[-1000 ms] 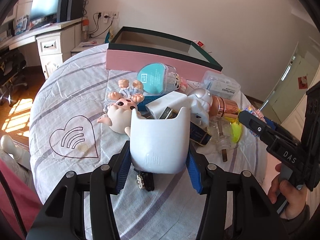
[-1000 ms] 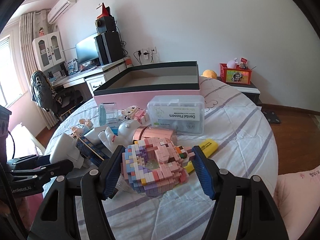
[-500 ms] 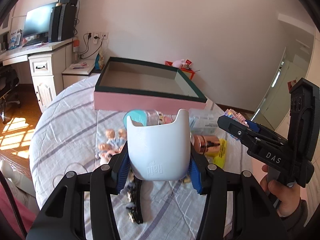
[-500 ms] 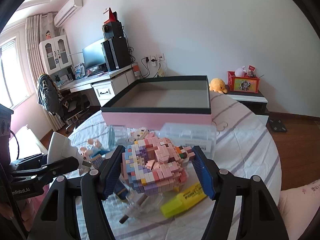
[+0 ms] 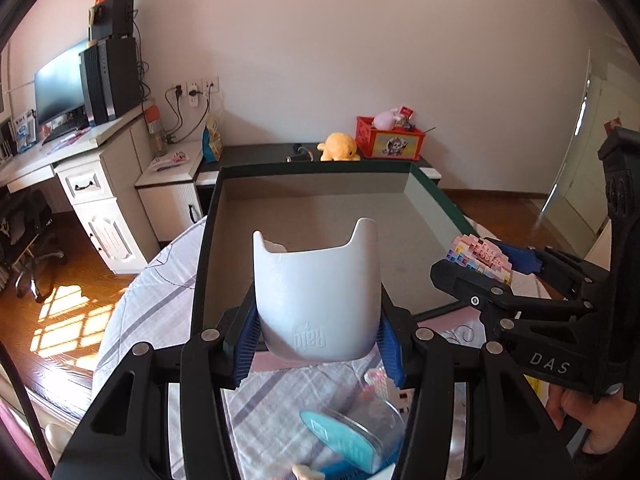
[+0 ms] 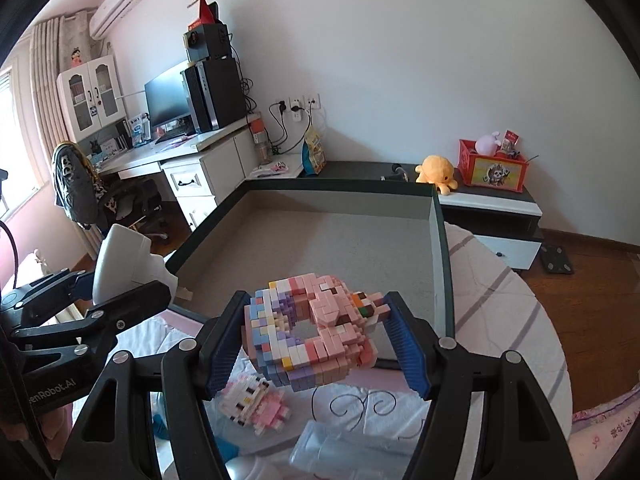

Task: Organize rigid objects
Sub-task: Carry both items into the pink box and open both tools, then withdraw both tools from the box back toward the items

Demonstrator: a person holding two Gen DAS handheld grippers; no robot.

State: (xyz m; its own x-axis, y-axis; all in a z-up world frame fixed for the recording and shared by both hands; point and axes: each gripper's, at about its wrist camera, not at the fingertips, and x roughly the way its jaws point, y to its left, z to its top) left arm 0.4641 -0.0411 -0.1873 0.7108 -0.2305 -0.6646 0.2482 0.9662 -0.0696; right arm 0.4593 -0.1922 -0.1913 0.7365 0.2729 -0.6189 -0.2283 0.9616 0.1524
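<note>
Left gripper (image 5: 316,346) was clamped about half-open on one white eared holder (image 5: 316,296), upright over the near edge of the one pink-sided box (image 5: 434,208); right gripper (image 6: 316,344) pinched one pastel block figure (image 6: 312,332) the same way, over the box's near wall. On the striped cloth (image 6: 500,312) toward six o'clock lay one small block figure (image 6: 256,402), one clear lidded case (image 6: 344,456) and one teal-lidded jar (image 5: 352,436).
</note>
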